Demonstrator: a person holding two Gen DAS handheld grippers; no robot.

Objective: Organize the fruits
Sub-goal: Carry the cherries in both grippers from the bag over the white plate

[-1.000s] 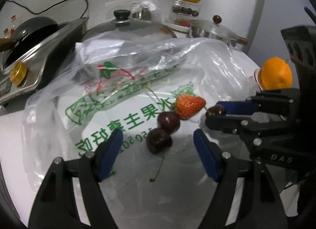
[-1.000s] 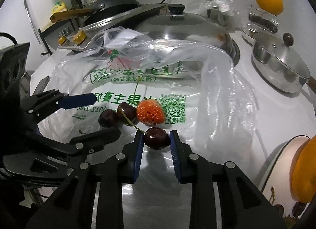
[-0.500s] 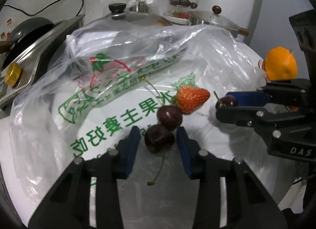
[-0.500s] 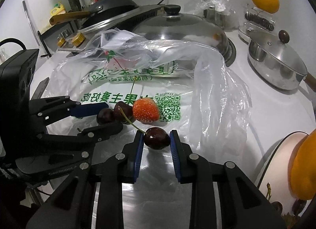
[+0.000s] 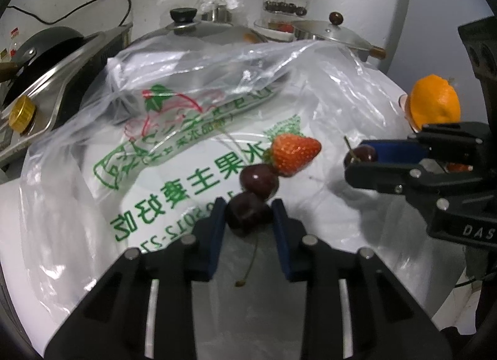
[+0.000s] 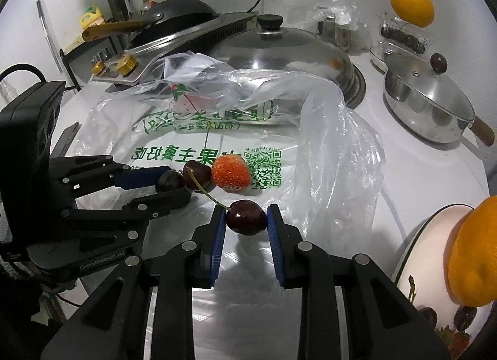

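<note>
On a printed clear plastic bag (image 5: 174, 155) lie a strawberry (image 5: 293, 153) and two dark cherries. My left gripper (image 5: 248, 217) is shut on the nearer cherry (image 5: 247, 214), whose stem trails back toward the camera. The second cherry (image 5: 257, 178) touches it and the strawberry. My right gripper (image 6: 245, 218) is shut on another cherry (image 6: 247, 216) with a long stem, just right of the strawberry (image 6: 231, 173). In the right wrist view the left gripper (image 6: 172, 186) shows at the left, closed on its cherry (image 6: 167, 180).
A plate (image 6: 416, 254) with an orange (image 6: 473, 251) and small fruit sits at the right. Behind the bag stand a large steel lid (image 6: 279, 49), a lidded saucepan (image 6: 431, 99), a stove with a black wok (image 6: 177, 18) and a glass dish with an orange (image 6: 411, 4).
My left gripper's jaws have closed in from wide open onto the nearer cherry. The right gripper has kept its hold on its cherry and barely moved.
</note>
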